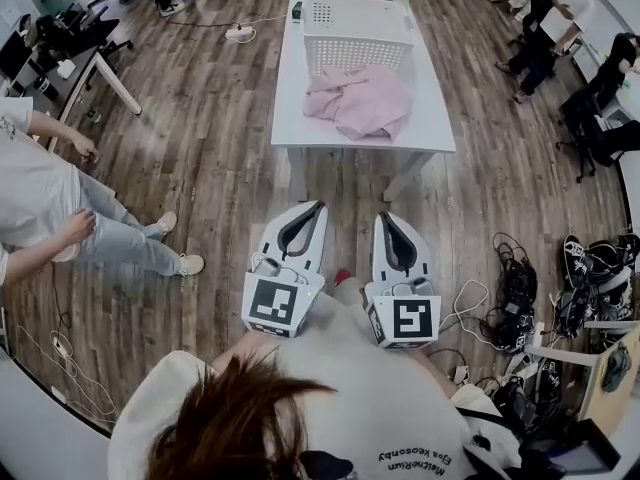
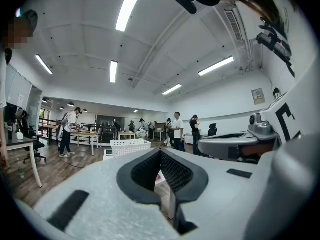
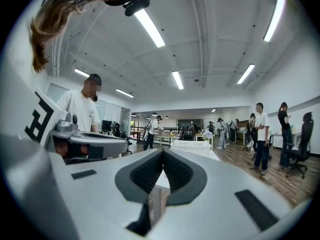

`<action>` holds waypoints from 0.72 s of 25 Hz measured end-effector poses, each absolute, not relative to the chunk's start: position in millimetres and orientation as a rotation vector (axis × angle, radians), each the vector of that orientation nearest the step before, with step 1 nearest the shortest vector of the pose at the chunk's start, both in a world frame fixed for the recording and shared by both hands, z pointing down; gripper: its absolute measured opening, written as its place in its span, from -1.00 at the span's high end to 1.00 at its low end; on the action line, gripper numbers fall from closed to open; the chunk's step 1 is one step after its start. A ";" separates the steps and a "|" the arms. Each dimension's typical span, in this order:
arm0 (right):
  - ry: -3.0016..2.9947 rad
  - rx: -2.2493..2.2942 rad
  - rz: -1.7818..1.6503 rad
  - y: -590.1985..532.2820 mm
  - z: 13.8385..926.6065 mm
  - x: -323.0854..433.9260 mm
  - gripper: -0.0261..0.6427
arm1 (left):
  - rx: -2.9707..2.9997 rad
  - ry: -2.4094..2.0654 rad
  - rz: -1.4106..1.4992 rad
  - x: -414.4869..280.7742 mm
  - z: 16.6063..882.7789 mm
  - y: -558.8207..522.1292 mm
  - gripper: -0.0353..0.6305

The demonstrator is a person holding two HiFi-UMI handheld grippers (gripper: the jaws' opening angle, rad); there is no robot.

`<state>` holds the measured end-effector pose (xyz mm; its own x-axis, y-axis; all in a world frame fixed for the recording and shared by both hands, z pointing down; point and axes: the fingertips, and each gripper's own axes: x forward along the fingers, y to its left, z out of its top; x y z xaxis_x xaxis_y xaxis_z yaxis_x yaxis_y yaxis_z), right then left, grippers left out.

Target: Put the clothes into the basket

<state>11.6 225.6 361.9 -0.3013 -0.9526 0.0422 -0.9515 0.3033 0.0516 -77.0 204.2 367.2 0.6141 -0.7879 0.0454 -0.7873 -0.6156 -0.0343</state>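
Note:
A crumpled pink garment (image 1: 362,99) lies on the white table (image 1: 430,126), just in front of a white lattice basket (image 1: 356,51) that stands at the table's far part. The basket (image 2: 129,146) also shows in the left gripper view and the basket (image 3: 191,147) in the right gripper view. My left gripper (image 1: 320,205) and right gripper (image 1: 379,216) are held side by side close to my body, well short of the table, above the wooden floor. Both are shut with nothing between the jaws.
A person in jeans (image 1: 120,236) stands at the left. Cables and gear (image 1: 520,298) pile up on the floor at the right. A desk (image 1: 80,63) stands far left. Seated people (image 1: 560,28) are at the far right. A small black device (image 1: 297,10) sits on the table's far corner.

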 end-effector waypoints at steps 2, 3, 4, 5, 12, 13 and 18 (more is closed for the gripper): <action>-2.483 1.823 -0.034 222.3 360.3 11.6 0.88 | -2.810 1.365 -0.083 -76.9 365.8 199.8 0.91; -2.484 1.822 -0.041 220.2 359.4 11.5 0.88 | -2.810 1.362 -0.079 -76.3 365.1 197.3 0.91; -2.484 1.820 -0.047 217.7 358.7 11.3 0.88 | -2.814 1.363 -0.075 -75.5 364.3 195.0 0.91; -2.485 1.818 -0.052 215.0 358.3 11.1 0.88 | -2.821 1.370 -0.065 -74.6 363.2 192.6 0.91; -2.494 1.811 -0.081 181.1 359.6 15.5 0.88 | -2.810 1.382 -0.058 -71.7 368.2 159.8 0.91; -2.494 1.808 -0.084 174.7 359.7 16.2 0.88 | -2.801 1.377 -0.064 -71.7 369.6 152.9 0.91; -2.498 1.794 -0.092 135.4 362.1 23.5 0.88 | -2.787 1.399 -0.069 -66.9 373.6 113.8 0.91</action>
